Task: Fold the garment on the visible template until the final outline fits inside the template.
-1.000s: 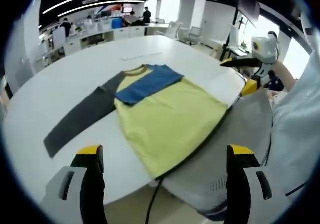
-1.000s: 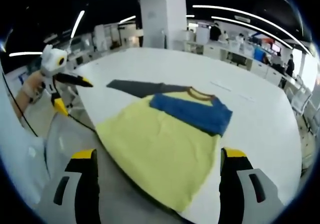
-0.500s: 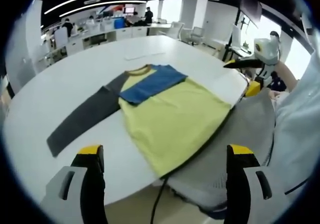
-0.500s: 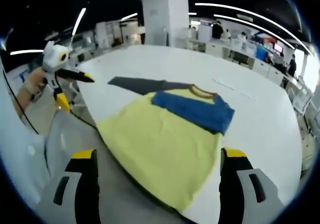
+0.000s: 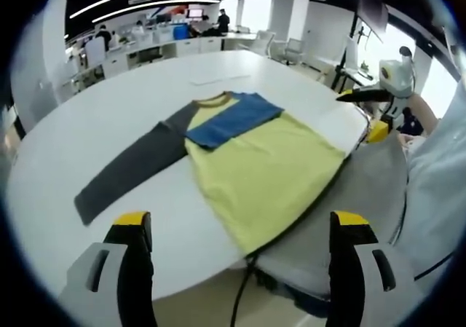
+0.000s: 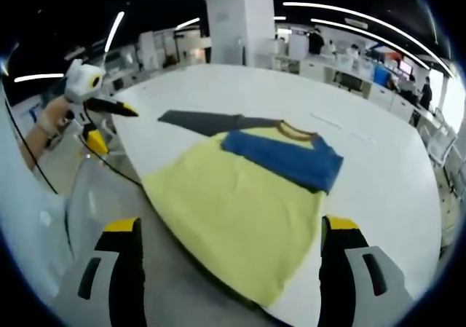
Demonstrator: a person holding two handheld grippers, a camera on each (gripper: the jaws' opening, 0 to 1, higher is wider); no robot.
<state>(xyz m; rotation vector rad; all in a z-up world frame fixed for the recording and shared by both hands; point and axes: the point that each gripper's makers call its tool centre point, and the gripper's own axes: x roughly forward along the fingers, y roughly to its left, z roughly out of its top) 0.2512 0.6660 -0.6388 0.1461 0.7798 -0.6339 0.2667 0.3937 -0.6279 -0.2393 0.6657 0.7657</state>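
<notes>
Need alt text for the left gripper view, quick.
A yellow shirt lies flat on a white table, blue sleeve folded over its chest, grey sleeve stretched out. The left claw is open above the near edge.

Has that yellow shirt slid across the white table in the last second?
No. The shirt keeps the same place against the table edge, hem overhanging, grey sleeve stretched out. Only the camera shifted.

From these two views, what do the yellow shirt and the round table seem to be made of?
The yellow shirt looks like soft knit fabric with a matte finish: it lies limp, with faint creases, and its blue sleeve is folded flat across the chest. Cotton or a blend, I cannot tell. The round table looks like a hard, smooth white laminate or painted board: it shows an even sheen and a clean edge.
</notes>
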